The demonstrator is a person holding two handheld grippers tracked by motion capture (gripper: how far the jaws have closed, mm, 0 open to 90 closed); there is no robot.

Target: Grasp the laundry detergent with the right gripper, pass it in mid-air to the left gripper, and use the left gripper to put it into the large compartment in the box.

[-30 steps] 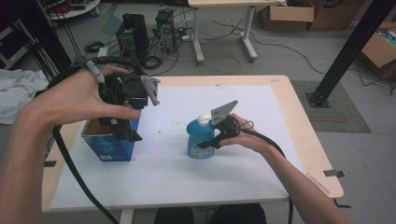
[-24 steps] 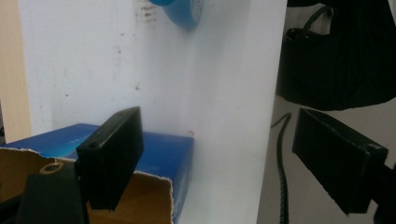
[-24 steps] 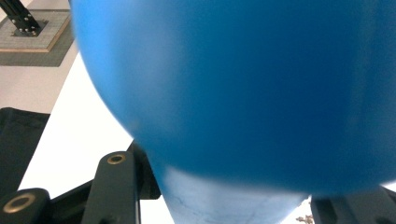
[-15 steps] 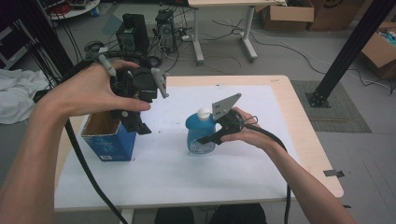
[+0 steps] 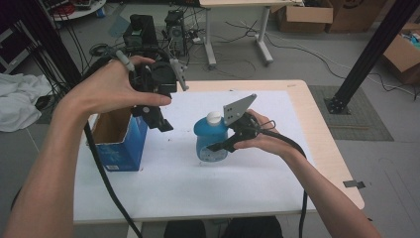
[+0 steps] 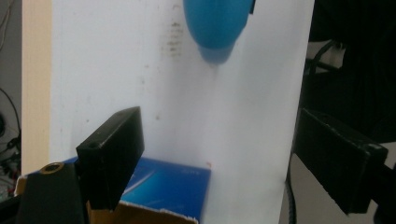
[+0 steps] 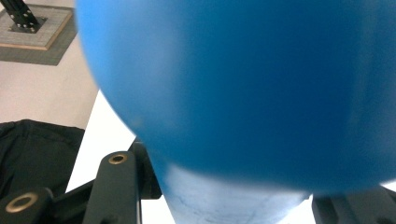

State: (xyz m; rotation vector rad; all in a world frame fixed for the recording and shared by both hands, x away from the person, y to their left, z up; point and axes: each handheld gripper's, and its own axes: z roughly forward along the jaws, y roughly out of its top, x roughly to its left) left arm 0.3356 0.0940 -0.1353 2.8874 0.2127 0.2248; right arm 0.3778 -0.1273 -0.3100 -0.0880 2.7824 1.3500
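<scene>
High view: my right gripper (image 5: 218, 141) is clenched on the blue bottle (image 5: 210, 136). My left gripper (image 5: 156, 116) hangs released above the blue box (image 5: 121, 144).

Both forearms are bare, and each hand carries a black gripper, the left gripper (image 5: 157, 110) and right gripper (image 5: 224, 144), with blocky jaws, brass-ringed screw holes, a grey three-cornered plate and a trailing black cable.

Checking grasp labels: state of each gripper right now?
Left gripper: open, holding nothing, above the blue box.
Right gripper: closed on the blue bottle.
</scene>
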